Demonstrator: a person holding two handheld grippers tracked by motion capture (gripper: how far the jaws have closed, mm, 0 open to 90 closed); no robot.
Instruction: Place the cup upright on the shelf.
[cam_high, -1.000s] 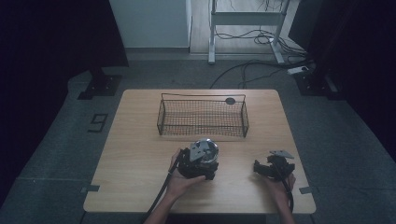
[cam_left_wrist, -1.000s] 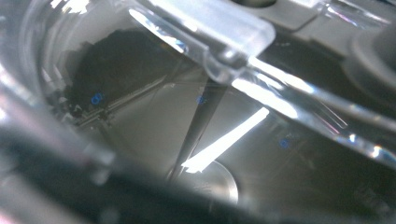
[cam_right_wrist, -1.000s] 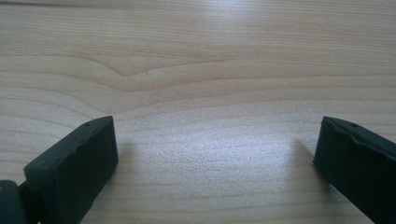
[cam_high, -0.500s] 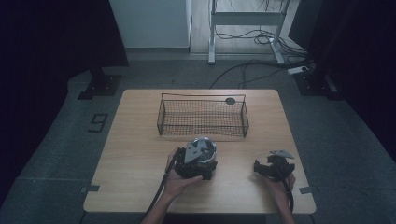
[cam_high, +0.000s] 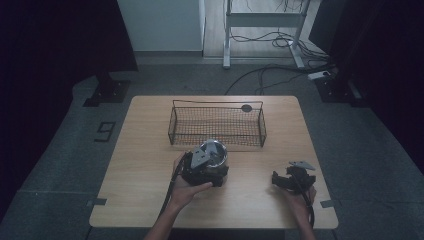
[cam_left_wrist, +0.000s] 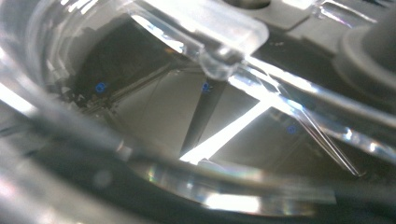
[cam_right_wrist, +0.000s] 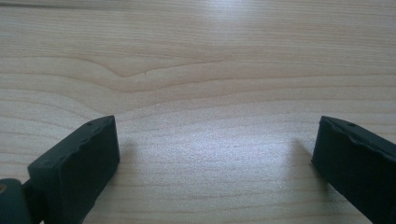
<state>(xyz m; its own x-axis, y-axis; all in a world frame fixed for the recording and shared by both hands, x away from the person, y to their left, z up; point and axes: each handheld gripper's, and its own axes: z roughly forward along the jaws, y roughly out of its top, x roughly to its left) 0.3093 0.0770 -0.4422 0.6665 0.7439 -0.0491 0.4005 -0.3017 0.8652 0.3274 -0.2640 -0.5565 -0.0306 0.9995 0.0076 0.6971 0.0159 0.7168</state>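
Right gripper (cam_right_wrist: 217, 154): two black ridged jaws spread wide apart, nothing between them. Below: light wooden table surface (cam_right_wrist: 210, 70), grain running crosswise, faint jaw shadows on wood.

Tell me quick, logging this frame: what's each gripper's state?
Left gripper: holds a clear round container; jaws hidden.
Right gripper: open, empty, over the table.
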